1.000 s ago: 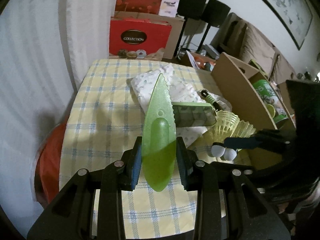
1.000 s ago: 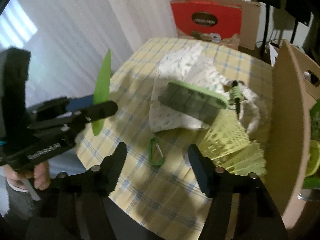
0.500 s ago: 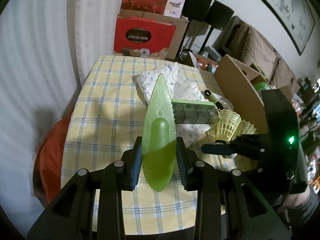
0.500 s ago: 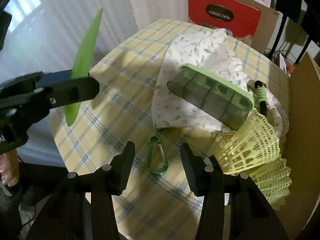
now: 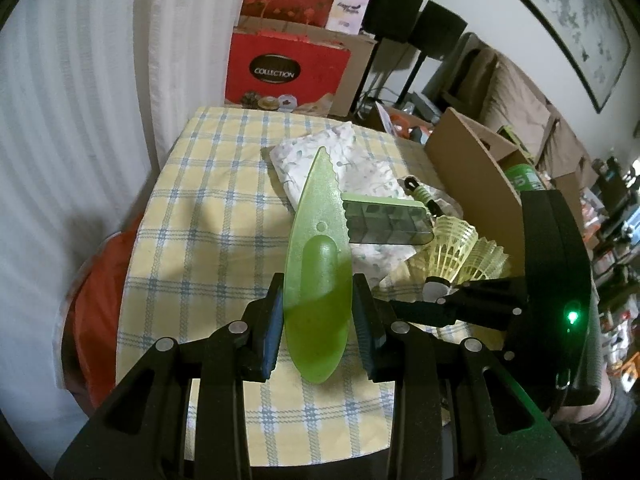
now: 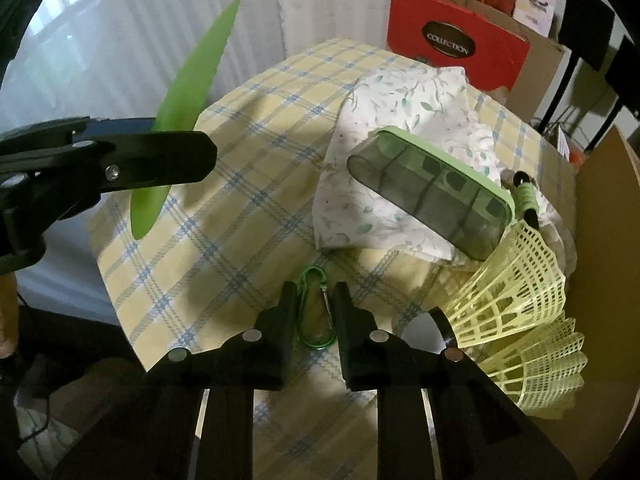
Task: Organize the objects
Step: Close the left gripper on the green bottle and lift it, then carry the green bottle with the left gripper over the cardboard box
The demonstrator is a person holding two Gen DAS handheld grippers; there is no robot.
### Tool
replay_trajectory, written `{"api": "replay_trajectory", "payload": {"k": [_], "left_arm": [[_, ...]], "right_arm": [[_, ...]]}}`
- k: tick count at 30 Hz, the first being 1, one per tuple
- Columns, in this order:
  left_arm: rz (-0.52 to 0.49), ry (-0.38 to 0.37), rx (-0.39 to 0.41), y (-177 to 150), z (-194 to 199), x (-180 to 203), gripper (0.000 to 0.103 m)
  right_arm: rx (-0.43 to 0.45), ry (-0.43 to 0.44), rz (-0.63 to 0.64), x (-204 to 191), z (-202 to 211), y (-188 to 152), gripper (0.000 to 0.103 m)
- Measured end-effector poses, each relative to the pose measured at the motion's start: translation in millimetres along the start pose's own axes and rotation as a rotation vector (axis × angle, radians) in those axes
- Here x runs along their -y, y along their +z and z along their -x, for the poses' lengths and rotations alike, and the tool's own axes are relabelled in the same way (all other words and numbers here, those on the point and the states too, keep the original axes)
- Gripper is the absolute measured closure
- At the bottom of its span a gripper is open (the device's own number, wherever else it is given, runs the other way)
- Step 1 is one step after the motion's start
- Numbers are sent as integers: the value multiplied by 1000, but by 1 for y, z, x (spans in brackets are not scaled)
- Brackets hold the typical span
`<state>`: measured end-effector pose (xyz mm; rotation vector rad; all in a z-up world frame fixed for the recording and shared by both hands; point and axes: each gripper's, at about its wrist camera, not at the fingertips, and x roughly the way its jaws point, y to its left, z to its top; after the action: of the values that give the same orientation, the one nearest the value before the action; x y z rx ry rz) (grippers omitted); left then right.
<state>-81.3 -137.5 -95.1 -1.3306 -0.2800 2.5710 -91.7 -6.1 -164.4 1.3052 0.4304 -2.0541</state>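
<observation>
My left gripper (image 5: 318, 285) is shut on a translucent green plastic knife (image 5: 318, 236), blade pointing up and away over the checked tablecloth (image 5: 208, 200). In the right wrist view the same knife (image 6: 192, 76) sticks up from that gripper at the left. A green carabiner (image 6: 318, 346) lies flat on the cloth, and my right gripper (image 6: 314, 292) is closing on it, its fingers against both sides. The right gripper (image 5: 420, 300) shows low at the right in the left wrist view. Just beyond lie a green-lidded pill box (image 6: 432, 192) and two yellow shuttlecocks (image 6: 520, 280).
The pill box rests on a crumpled floral cloth (image 6: 408, 100), with a green-and-black pen-like item (image 6: 526, 196) beside it. An open cardboard box (image 5: 472, 168) stands along the table's right side. A red gift box (image 5: 284, 68) stands behind the table, and white curtains hang at the left.
The right gripper has come down over the carabiner and narrowed from wide open until its fingers flank it closely. The left gripper has kept still with the knife.
</observation>
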Motion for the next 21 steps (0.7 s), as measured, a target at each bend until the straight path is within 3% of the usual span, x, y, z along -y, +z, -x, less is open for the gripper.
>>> {"api": "replay_trajectory", "payload": {"k": [11, 21], "left_arm": [[-21, -14, 20, 7, 14, 16, 74], [-81, -53, 36, 16, 23, 60, 74]], "right_arm": [[86, 48, -95, 16, 46, 3, 86], [186, 23, -159, 44, 114, -10, 85]]}}
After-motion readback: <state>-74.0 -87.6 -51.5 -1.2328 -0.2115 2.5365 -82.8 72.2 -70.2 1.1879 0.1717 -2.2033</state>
